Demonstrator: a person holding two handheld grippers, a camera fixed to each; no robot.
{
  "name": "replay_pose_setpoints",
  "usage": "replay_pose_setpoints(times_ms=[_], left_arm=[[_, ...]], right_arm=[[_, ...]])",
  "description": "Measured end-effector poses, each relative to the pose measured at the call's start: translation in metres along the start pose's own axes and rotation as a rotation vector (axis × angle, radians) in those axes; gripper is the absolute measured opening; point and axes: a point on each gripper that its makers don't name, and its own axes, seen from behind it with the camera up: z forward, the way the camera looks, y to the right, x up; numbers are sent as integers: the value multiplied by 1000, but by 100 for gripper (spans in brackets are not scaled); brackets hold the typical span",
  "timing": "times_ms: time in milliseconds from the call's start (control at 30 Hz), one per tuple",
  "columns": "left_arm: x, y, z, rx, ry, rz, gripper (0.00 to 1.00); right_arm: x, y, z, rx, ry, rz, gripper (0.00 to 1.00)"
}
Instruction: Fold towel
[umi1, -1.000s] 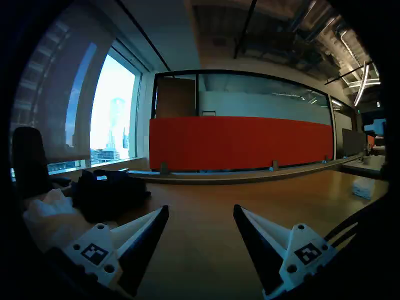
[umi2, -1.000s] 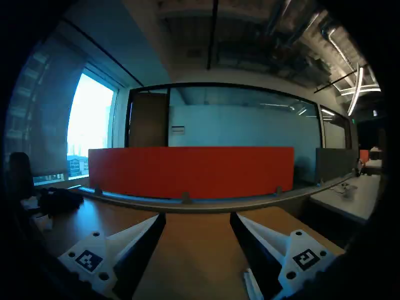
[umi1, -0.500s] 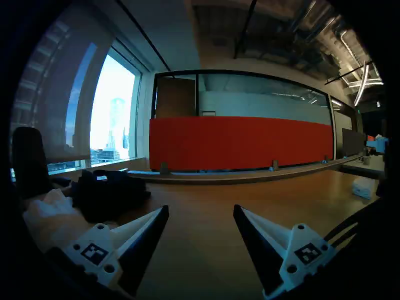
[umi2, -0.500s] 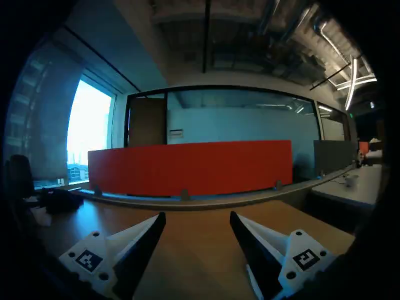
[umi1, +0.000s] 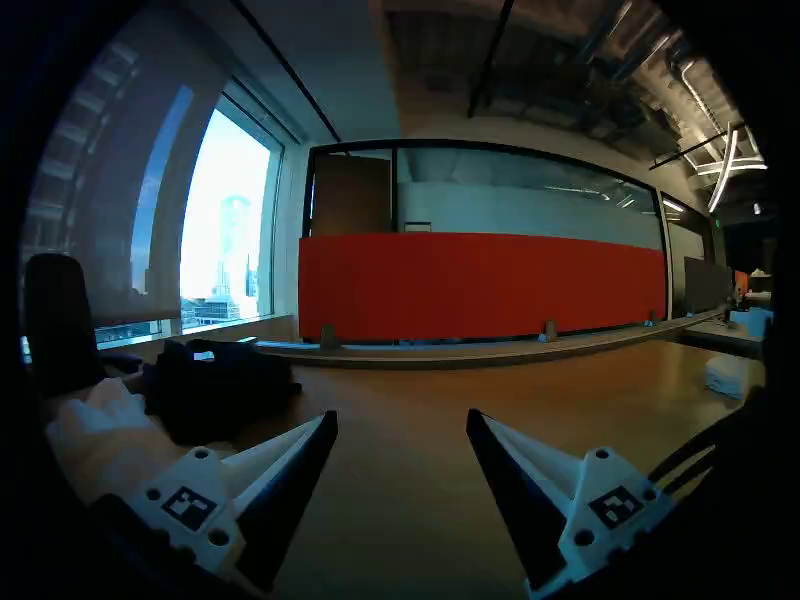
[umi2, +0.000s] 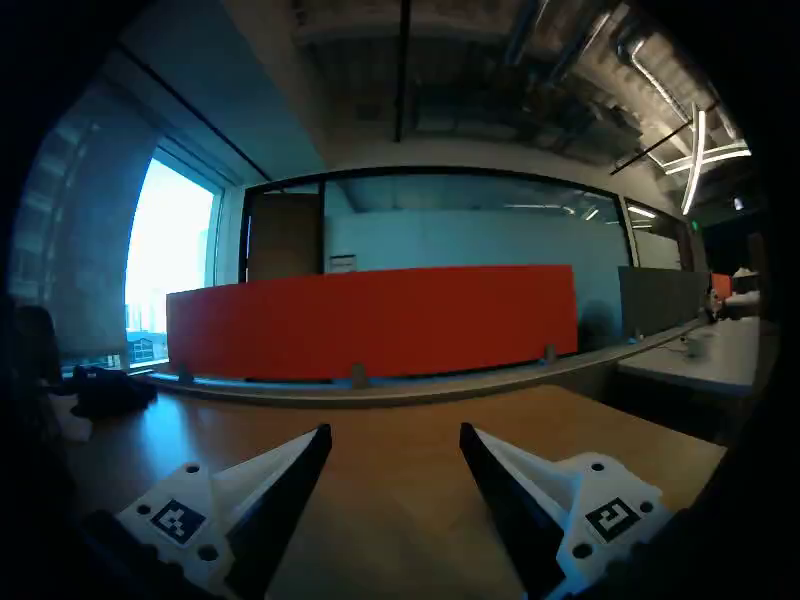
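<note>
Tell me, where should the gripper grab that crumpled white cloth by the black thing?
Probably a raised fold on top of the white cloth, coming down from the near side. It lies bunched in a heap, so no flat edge shows, and the black bundle crowds its far side. The open left gripper sits to its right.

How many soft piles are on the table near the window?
2. A white crumpled pile lies at the left edge of the table. A black bundle sits right beside it, farther back. More may be hidden behind them.
</note>
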Motion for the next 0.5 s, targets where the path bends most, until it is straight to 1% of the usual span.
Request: replay_pose_setpoints(times_ms=[200, 500], left_arm=[[0, 0, 0, 0, 0, 0, 96], [0, 0, 0, 0, 0, 0, 96]], right_arm=[[-12, -5, 0, 13, -5, -28, 99], [-24, -11, 1, 26, -22, -31, 99]])
